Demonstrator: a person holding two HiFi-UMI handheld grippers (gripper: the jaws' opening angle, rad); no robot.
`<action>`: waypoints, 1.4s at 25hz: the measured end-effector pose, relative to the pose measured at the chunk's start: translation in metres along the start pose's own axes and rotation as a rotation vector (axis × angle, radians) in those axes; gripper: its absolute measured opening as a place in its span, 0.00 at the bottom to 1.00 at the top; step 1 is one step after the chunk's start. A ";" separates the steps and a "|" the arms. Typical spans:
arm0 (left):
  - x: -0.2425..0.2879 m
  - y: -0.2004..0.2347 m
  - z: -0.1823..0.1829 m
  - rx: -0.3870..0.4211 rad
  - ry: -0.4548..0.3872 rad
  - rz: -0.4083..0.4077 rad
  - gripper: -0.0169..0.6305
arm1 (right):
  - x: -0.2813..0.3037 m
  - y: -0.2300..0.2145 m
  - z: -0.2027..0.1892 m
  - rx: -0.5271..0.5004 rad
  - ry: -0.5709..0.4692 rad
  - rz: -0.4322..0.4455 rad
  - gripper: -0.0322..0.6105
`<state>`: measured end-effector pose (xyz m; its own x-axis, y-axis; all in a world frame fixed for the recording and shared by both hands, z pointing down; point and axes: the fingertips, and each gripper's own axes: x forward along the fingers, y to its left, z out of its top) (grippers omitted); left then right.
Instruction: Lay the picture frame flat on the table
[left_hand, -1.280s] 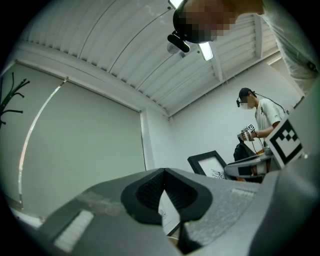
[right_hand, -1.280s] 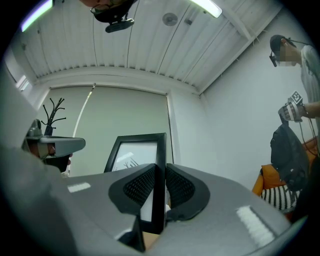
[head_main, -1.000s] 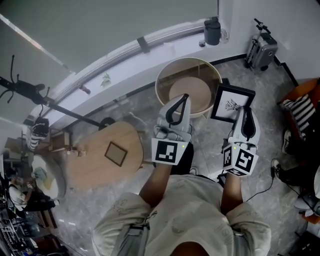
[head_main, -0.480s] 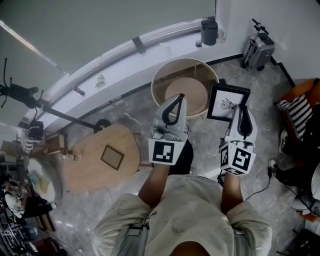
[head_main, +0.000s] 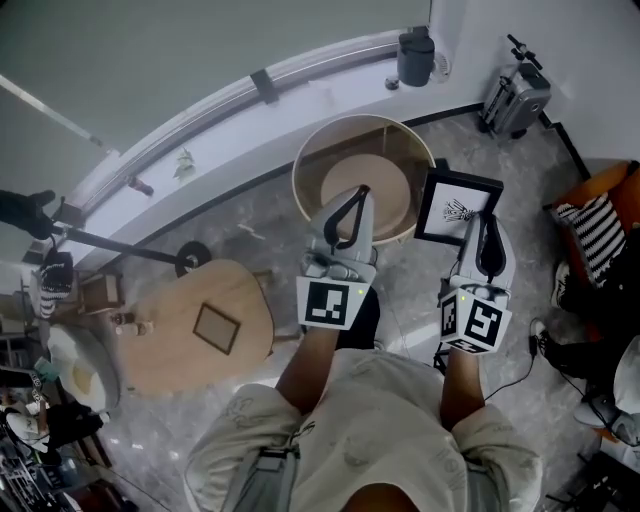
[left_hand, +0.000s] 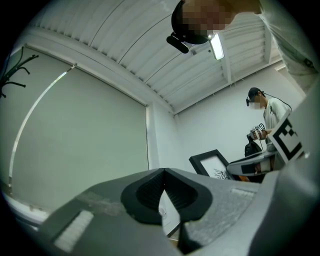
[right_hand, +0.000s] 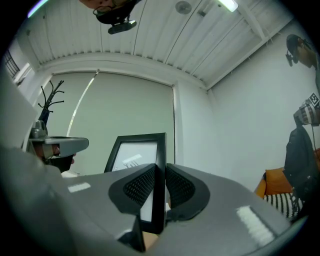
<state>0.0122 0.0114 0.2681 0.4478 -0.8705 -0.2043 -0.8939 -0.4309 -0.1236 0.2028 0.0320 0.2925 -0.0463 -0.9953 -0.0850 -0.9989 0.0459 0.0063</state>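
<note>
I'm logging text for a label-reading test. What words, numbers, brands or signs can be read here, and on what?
No text is readable in any view.
The picture frame holds a dark line sketch, no legible words.
Cubes on the left hand-held gripper and right hand-held gripper carry black-and-white square patterns, not letters.
Any brand mark on the suitcase is too small to read.

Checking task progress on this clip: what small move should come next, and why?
Probably carry the right gripper leftward over the table. Its jaws are clamped on the frame edge, and the frame hangs beside the table, not yet above its top.
</note>
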 end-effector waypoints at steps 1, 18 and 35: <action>0.006 0.005 -0.003 0.005 0.001 -0.004 0.03 | 0.009 0.002 -0.002 -0.001 0.004 0.000 0.16; 0.121 0.098 -0.058 0.020 0.049 0.001 0.03 | 0.165 0.032 -0.030 -0.003 0.056 0.021 0.16; 0.216 0.172 -0.090 -0.041 0.058 -0.039 0.03 | 0.284 0.058 -0.038 -0.024 0.096 -0.002 0.16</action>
<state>-0.0464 -0.2726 0.2900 0.4819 -0.8644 -0.1434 -0.8762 -0.4735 -0.0898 0.1320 -0.2513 0.3066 -0.0427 -0.9990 0.0111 -0.9986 0.0430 0.0305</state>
